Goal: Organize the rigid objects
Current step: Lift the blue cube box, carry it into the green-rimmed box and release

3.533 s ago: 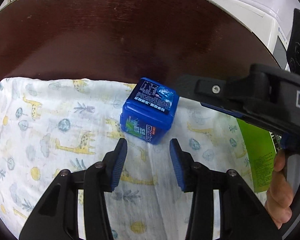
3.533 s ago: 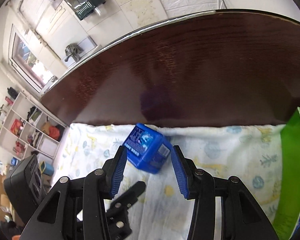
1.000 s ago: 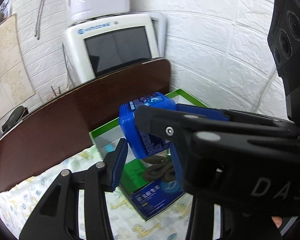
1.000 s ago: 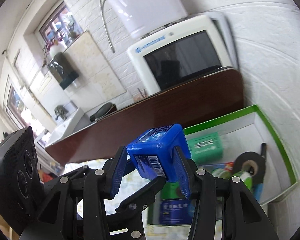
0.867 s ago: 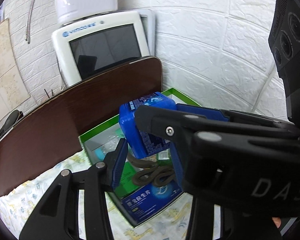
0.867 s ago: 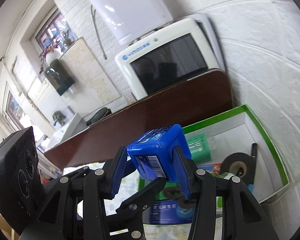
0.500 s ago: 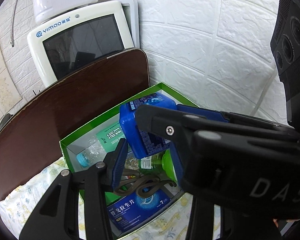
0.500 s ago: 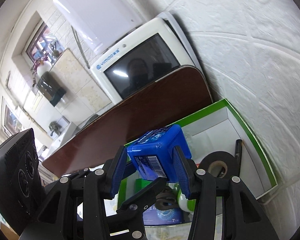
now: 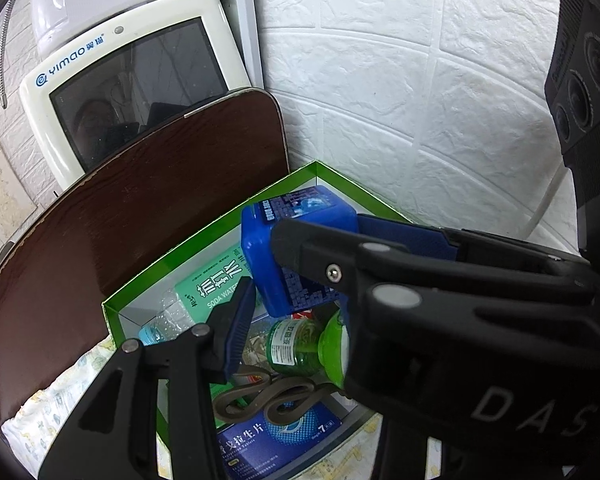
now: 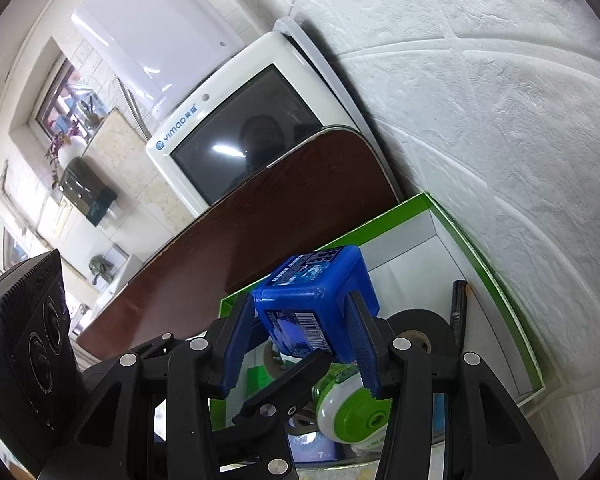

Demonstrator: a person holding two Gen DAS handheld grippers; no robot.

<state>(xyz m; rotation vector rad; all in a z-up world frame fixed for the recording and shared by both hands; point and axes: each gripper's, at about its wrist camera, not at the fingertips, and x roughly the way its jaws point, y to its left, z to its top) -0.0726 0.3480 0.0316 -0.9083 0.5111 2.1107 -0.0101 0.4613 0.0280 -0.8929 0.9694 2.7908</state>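
My right gripper [image 10: 300,340] is shut on a blue plastic mint box [image 10: 314,300] and holds it in the air over a green-rimmed cardboard box [image 10: 496,292]. In the left wrist view the blue mint box [image 9: 296,248] hangs above the same green box [image 9: 204,236], pinched by the right gripper's black fingers [image 9: 340,256]. My left gripper [image 9: 296,332] is open and empty just below the mint box; its right finger is hidden behind the right gripper.
The green box holds a soda water bottle [image 9: 212,284], a green bottle [image 9: 300,344], a blue medicine carton [image 9: 276,444], brown loops [image 9: 268,396], a black tape roll [image 10: 416,332] and a pen [image 10: 458,308]. White wall behind, dark brown table [image 9: 120,232], white monitor [image 9: 132,72], printed cloth [image 9: 48,412].
Both grippers have swung right from the cloth to over the green box. The right gripper took the blue mint box off the cloth and carried it along, lower toward the box now.
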